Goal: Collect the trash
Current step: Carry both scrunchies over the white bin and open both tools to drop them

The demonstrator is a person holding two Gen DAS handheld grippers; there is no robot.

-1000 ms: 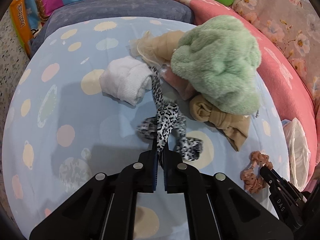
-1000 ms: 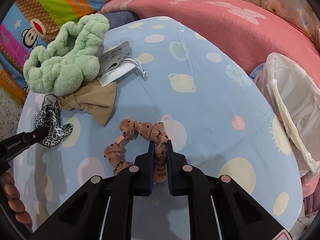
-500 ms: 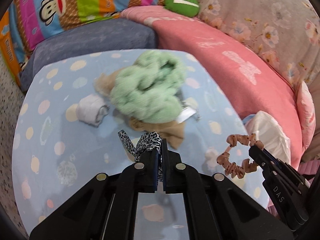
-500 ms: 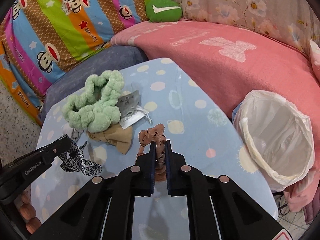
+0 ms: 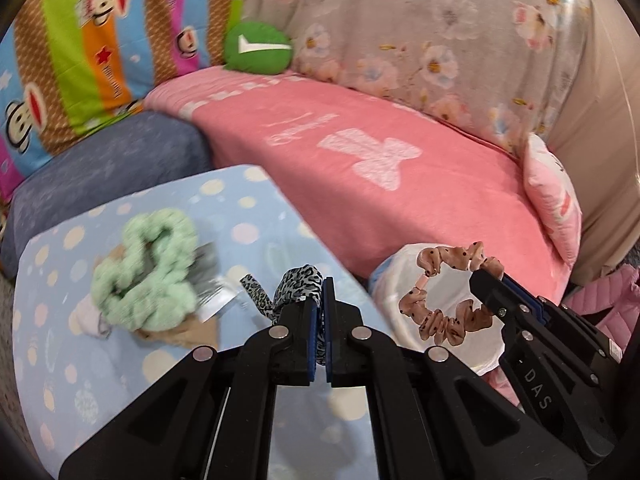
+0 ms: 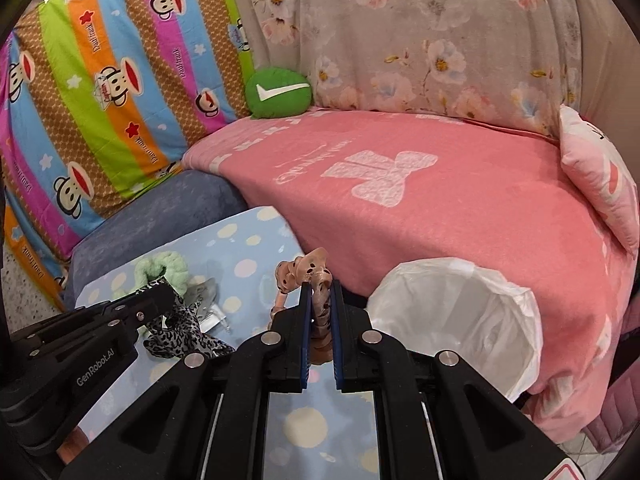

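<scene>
In the left wrist view, the left gripper (image 5: 319,300) has its 2 black fingers pressed together on a grey leopard-print fabric hair tie (image 5: 298,286), which bunches above the fingertips and is lifted off the light-blue tablecloth with pastel dots (image 5: 60,360). To the right, the right gripper (image 5: 486,280) pinches a peach black-dotted fabric scrunchie (image 5: 444,312), whose loop hangs in front of the white plastic-lined trash bin (image 5: 396,316). On the tablecloth to the left lie a fluffy mint-green scrunchie (image 5: 144,268), a tan fabric bow (image 5: 188,330) partly under it, a grey paper tag (image 5: 210,292) just beside it and a blurred white fabric piece (image 5: 90,316). Behind the table runs a pink blanket-covered sofa seat (image 5: 380,184) with a round green cushion with a white tick (image 5: 258,46). In the right wrist view, the right gripper (image 6: 319,292) clamps the peach scrunchie (image 6: 308,276) between its 2 fingers, held in the air near the left rim of the open white bin (image 6: 460,320), which stands against the pink seat (image 6: 460,208). At lower left, the left gripper (image 6: 168,294) holds the leopard-print tie (image 6: 180,332) above the tablecloth (image 6: 240,256), with the mint-green scrunchie (image 6: 164,270) behind it.
</scene>
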